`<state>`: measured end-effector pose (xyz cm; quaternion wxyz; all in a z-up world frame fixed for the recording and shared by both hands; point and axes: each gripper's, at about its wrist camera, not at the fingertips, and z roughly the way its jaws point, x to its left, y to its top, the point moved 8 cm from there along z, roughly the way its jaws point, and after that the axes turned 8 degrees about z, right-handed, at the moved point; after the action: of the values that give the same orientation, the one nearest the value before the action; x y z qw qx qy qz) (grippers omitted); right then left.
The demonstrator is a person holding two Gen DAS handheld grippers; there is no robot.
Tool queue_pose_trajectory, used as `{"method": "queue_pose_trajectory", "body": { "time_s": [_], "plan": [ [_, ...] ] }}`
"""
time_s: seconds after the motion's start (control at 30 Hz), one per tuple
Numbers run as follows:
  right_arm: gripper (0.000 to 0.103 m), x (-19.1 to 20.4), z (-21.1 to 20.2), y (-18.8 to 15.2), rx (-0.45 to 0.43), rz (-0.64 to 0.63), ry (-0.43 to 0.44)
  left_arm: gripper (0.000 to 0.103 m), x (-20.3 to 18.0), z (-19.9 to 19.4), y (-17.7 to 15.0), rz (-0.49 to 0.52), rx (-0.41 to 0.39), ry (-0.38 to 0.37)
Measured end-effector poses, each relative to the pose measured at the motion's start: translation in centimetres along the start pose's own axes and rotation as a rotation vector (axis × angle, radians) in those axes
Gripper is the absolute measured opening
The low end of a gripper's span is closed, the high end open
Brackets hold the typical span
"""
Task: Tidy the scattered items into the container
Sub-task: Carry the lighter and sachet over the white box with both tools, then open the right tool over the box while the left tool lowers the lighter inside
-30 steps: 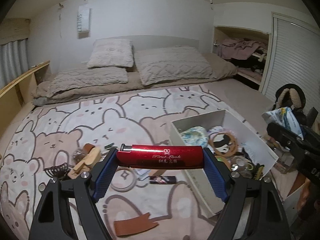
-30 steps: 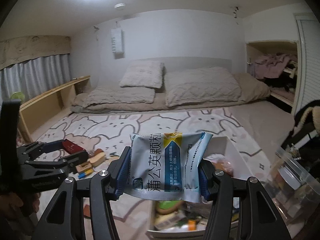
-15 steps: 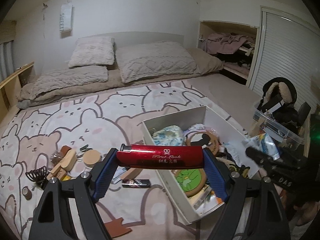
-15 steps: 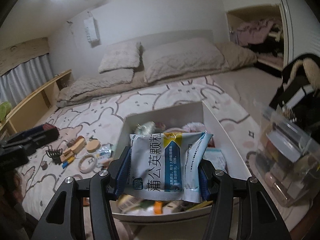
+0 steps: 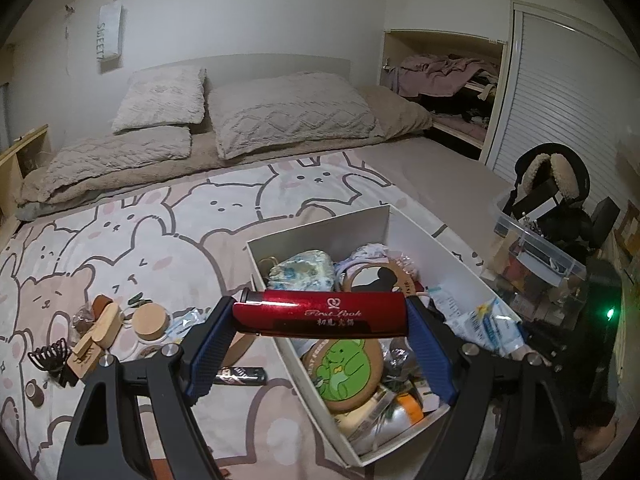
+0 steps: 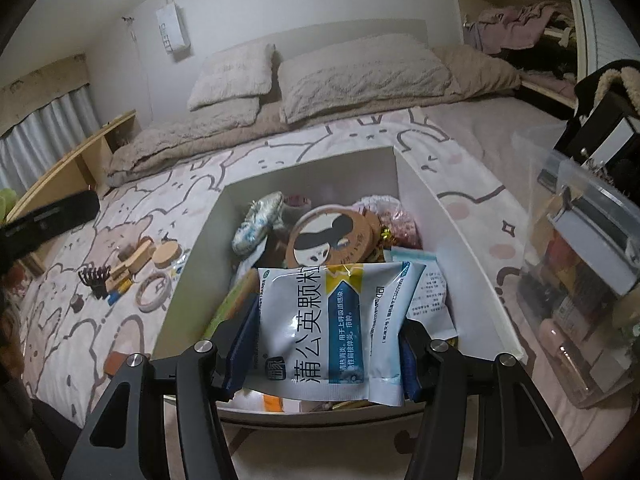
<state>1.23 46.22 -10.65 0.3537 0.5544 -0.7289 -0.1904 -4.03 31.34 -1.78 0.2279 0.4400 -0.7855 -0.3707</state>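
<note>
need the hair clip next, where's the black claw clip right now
In the left wrist view the black claw clip lies on the bunny blanket at far left, beside the wooden pieces, well left of the white box.

Two black hand-held grippers

Left gripper (image 5: pixel 322 350) and right gripper (image 6: pixel 322 344): black angular frames, blue ribbed pads, silver screws, lower frame.

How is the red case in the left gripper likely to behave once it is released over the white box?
The red case looks rigid, spanning the left gripper without sagging. Its glossy shell probably slips easily. Being rounded, it may roll across the clutter in the white box.
</note>
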Motion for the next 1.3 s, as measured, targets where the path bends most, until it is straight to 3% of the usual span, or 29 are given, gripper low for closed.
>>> {"method": "queue_pose_trajectory", "body": {
  "time_s": [0.07,0.2,0.27,0.57,0.97,1.17,1.3],
  "plan": [
    [0.074,-0.1,0.4,-0.4,0.016,-0.003,0.001,0.083,-0.4,0.5,0.2,-0.007,0.009,-0.012],
    [0.079,-0.3,0.3,-0.8,0.01,-0.012,-0.002,0.083,-1.3,1.8,0.8,-0.018,0.029,-0.033],
    [0.086,-0.5,0.3,-0.8,0.018,-0.012,0.001,0.083,-1.7,2.3,1.1,-0.022,0.032,-0.04],
    [0.086,-0.3,-0.2,-0.6,0.037,-0.026,0.042,0.083,-3.3,5.2,1.6,-0.023,0.079,-0.064],
    [0.086,-1.2,-0.8,-0.7,0.05,-0.012,0.066,0.083,-7.0,10.6,1.3,0.02,0.217,-0.118],
    [0.086,-2.1,-1.2,-0.3,0.043,0.01,0.081,0.083,-8.6,13.7,1.5,0.085,0.297,-0.15],
    [0.086,-2.4,-1.3,0.0,0.034,0.02,0.094,0.083,-9.3,15.2,2.0,0.232,0.314,-0.148]
  ]
}}
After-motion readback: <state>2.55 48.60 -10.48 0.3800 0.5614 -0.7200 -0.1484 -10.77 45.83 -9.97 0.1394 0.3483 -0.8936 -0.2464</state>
